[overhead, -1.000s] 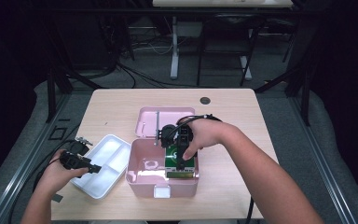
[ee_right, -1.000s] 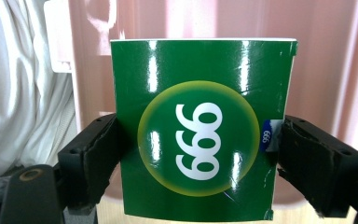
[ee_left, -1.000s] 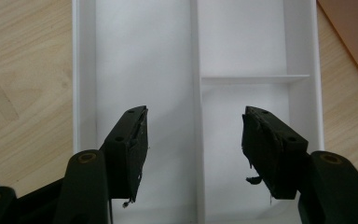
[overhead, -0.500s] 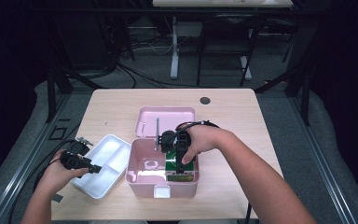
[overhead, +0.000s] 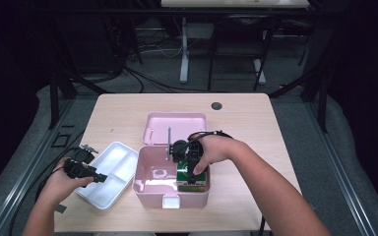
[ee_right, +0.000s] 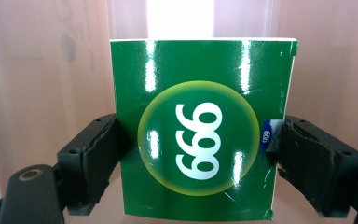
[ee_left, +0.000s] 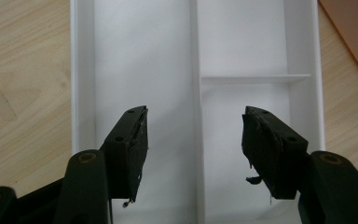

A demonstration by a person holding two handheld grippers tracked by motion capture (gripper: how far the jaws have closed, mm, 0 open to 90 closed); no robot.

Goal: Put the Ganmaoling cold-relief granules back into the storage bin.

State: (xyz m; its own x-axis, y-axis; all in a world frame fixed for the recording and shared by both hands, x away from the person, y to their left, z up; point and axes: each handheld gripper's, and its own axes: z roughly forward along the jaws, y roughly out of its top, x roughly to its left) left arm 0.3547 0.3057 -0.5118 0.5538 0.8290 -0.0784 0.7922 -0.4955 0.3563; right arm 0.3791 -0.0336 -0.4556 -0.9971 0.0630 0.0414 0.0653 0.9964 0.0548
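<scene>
From the high view, the right gripper [overhead: 191,166] reaches down into the right half of the open pink box [overhead: 146,191], where a green packet [overhead: 193,178] sits against the right wall. The box's lid [overhead: 175,127] lies open behind it on the wooden table [overhead: 256,123]. The box's left half looks bare apart from a faint ring-shaped mark on the floor, too small to identify. The left gripper [overhead: 94,177] hangs over the white divided tray [overhead: 109,169] just left of the box, well apart from the packet, so the right hand is plainly the nearer.

In the left gripper view, the jaws stand wide apart over the tray [ee_left: 303,60], straddling its central divider; every compartment seen is empty.

In the right gripper view, the jaws flank the green packet [ee_right: 200,130] printed with "999", each pad touching a side edge. They seem clamped on it. The packet lies squarely between the jaws, its face towards the camera, with the pink box wall [ee_right: 46,60] behind.
</scene>
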